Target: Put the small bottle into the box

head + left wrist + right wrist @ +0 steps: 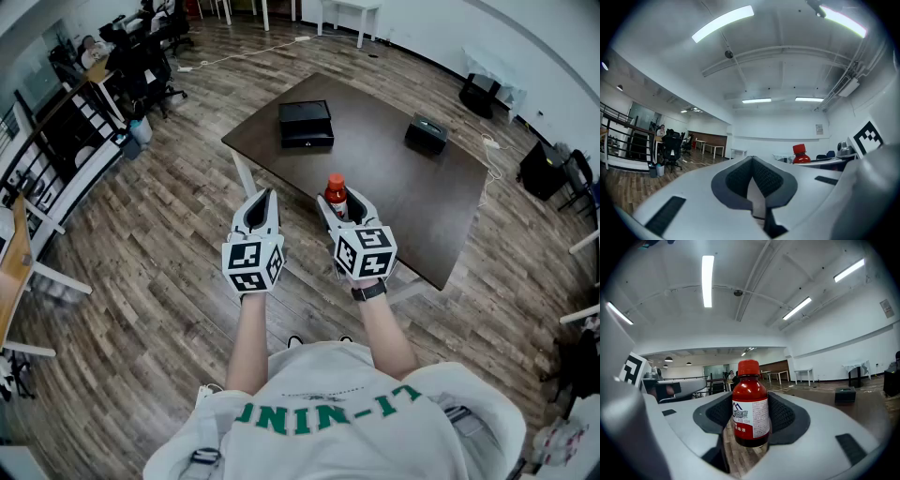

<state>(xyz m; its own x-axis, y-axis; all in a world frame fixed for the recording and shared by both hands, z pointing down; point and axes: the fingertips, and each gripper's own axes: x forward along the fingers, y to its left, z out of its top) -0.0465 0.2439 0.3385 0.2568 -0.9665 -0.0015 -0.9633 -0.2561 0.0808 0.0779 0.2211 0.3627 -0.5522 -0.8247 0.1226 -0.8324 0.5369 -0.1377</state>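
Observation:
My right gripper (343, 207) is shut on a small red bottle (336, 196) with a red cap and a white label, held upright near the front edge of the dark table (394, 178). In the right gripper view the small red bottle (750, 406) fills the space between both pads (783, 414). My left gripper (261, 202) hangs to its left over the floor, shut with nothing in it; its pads (765, 178) meet. A black box (306, 123) sits closed at the table's far left corner.
A second, smaller black box (426, 133) rests on the table's far right. Office chairs and desks (141, 56) stand at the back left. A white table (352, 11) is at the far wall. Wooden floor surrounds the table.

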